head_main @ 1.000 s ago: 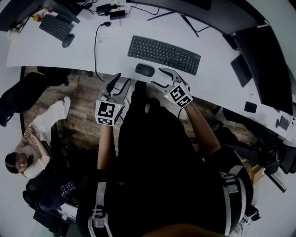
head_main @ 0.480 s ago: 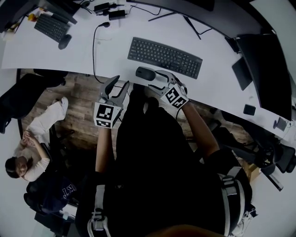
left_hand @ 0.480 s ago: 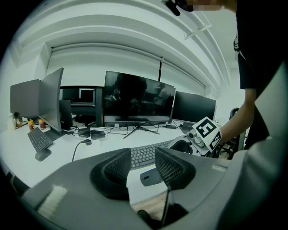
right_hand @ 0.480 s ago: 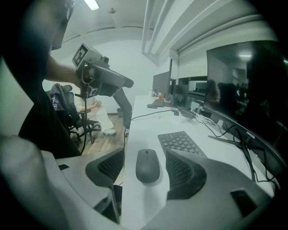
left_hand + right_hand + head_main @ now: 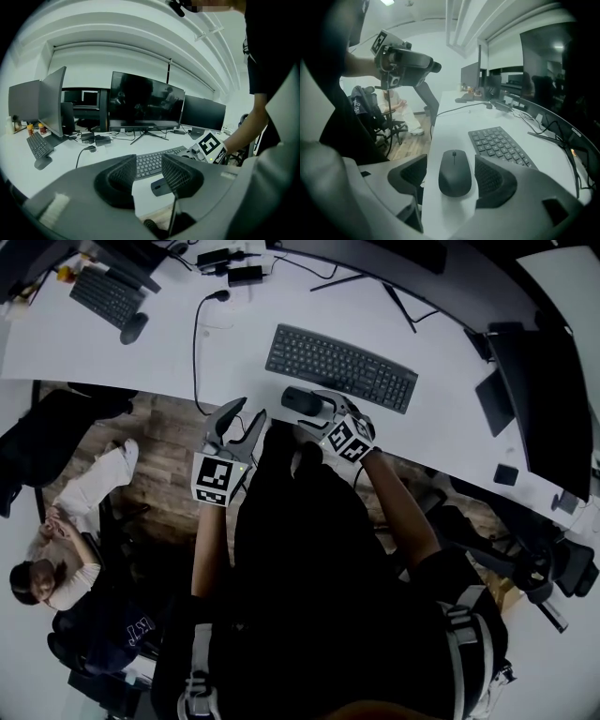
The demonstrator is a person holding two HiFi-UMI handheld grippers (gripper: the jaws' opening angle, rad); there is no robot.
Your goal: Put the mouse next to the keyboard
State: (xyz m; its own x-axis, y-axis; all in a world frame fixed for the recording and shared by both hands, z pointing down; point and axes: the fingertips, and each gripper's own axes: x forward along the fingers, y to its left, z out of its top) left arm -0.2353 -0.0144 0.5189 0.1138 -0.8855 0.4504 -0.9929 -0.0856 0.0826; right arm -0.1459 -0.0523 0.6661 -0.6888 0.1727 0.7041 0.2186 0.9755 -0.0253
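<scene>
Desk [image 5: 112,357]: white and curved, spanning the head view from 9 to 3 o'clock; its front edge runs just ahead of both grippers.
Monitors: one dark screen [image 5: 544,399] stands at 3 o'clock in the head view. In the left gripper view a wide one [image 5: 146,101] sits at 12 o'clock behind the keyboard.
Floor [image 5: 169,465]: wood planks, seen under the desk edge at 9 o'clock.
Seated person [image 5: 56,549]: at 8 o'clock in the head view, well apart from the work.
Keyboard [image 5: 341,367]: black, flat on the desk at 12 o'clock, slanted down to the right.
Left gripper [image 5: 247,412]: held over the floor, just short of the desk edge, at 9 o'clock of the mouse. Its jaws are apart with nothing between them; its own view [image 5: 149,164] shows only desk and keyboard through the gap.
Right gripper [image 5: 314,412]: low at the desk edge, jaws apart and standing either side of the mouse [image 5: 451,173]. A sliver of desk shows between the mouse and the left jaw; the right jaw is just beside it.
Mouse [image 5: 302,401]: black, resting on the desk near the front edge, at 7 o'clock of the keyboard and just beside its near left corner.
Far keyboard [image 5: 105,296] and far mouse [image 5: 134,327]: at 10 o'clock, well apart.
Plug [image 5: 217,295]: at 11 o'clock, its cable trailing to the desk edge.
</scene>
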